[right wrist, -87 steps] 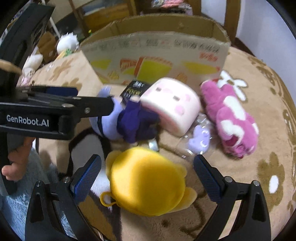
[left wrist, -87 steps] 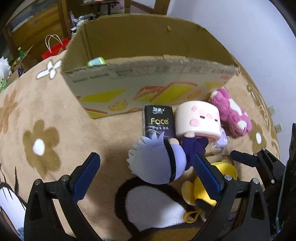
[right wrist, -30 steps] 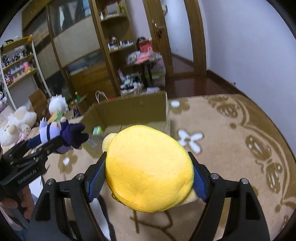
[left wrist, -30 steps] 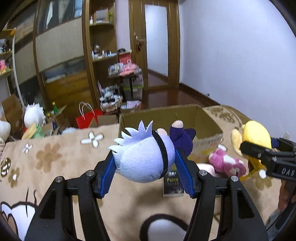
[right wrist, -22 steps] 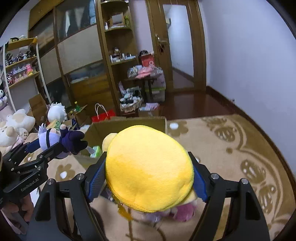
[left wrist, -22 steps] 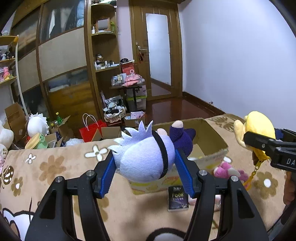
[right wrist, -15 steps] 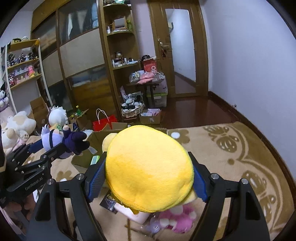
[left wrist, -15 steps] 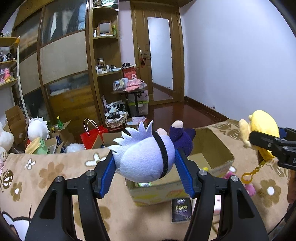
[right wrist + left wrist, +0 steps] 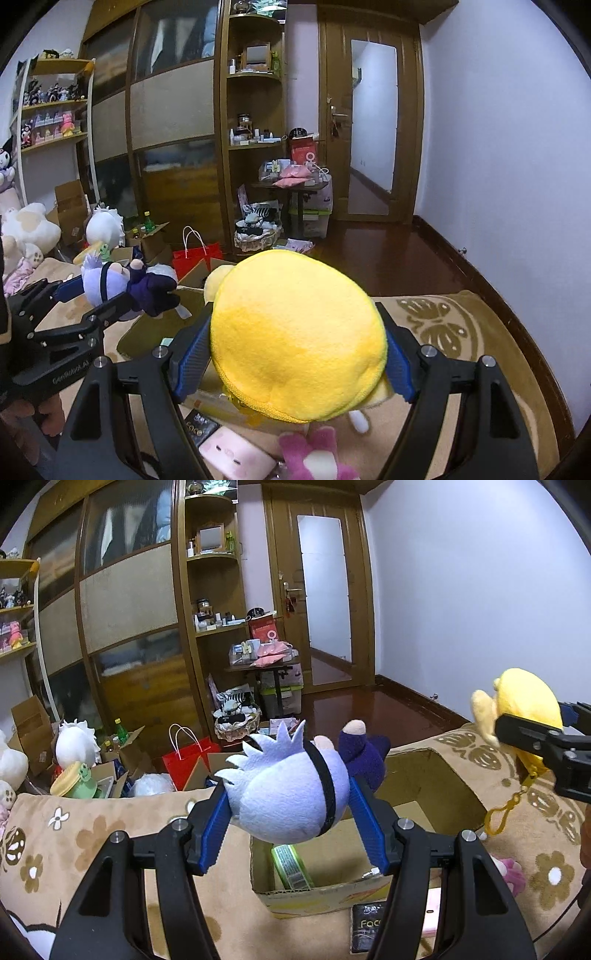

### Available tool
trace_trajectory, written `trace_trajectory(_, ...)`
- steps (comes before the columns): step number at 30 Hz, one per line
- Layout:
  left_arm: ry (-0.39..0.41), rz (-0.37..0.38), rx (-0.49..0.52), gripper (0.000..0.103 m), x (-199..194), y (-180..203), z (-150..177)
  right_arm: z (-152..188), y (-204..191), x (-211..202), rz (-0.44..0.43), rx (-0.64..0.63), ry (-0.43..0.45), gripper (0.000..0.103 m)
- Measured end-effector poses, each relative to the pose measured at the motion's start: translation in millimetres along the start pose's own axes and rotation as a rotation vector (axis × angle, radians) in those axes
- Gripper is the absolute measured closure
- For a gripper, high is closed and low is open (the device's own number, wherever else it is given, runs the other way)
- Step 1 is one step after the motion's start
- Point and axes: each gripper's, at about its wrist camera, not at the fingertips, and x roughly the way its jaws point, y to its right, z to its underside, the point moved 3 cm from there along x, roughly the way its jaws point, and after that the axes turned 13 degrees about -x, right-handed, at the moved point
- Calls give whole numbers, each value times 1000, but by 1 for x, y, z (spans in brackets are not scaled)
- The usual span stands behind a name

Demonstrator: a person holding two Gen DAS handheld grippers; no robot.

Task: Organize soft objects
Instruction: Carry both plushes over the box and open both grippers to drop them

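Observation:
My left gripper [image 9: 291, 818] is shut on a lavender plush doll with a dark purple body [image 9: 291, 794], held in the air over the open cardboard box [image 9: 436, 782]. My right gripper [image 9: 291, 363] is shut on a round yellow plush [image 9: 295, 347], also held high; it shows at the right in the left wrist view [image 9: 524, 705] with its yellow clip hanging. The left gripper with its doll [image 9: 122, 282] shows at the left in the right wrist view. A pink cube plush [image 9: 236, 456] and a magenta plush [image 9: 314, 458] lie on the brown flowered blanket [image 9: 92, 834] in front of the box.
A green packet [image 9: 291, 864] lies inside the box. A black tissue pack [image 9: 369, 928] lies by the box front. Beyond the bed are a red bag [image 9: 184, 757], cardboard boxes, white plush toys [image 9: 75, 744], wooden cabinets and a small cluttered table [image 9: 266, 664].
Both grippers closed on their plush toys and lifted them off the blanket. They have kept rising, so the box and the toys left on the blanket now sit lower in view.

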Motion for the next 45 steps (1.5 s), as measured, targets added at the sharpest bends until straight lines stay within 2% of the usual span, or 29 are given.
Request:
trace_trajectory(12,-51,-14,3,41,23,3,12,-2,-5,33,17,17,-10,19)
trace_trajectory(26,-115,-26,12,40,47,-3,23,20,-11,67,4,26,-62,19)
trace_trajectory(33,-124,-18,28,39,48,-3,26,25,-18,68,-42,6,-78,18)
trace_trajectory(35,-120,-21,37,37,47,-4,27,24,-21,67,-50,-8,-76,18)
trace_trajectory(37,-123,-21,28,30,47,-5,27,24,-23,66,-62,-9,-71,17)
trace_trajectory(42,-142,-35,20,26,50,-8,29,26,-23,69,-94,10,-89,13)
trace_trajectory(44,-128,-48,31,17,46,-8,28,27,-22,69,-111,25,-96,10)
trace_trajectory(45,-116,-51,37,11,43,-7,28,28,-22,69,-122,36,-96,2)
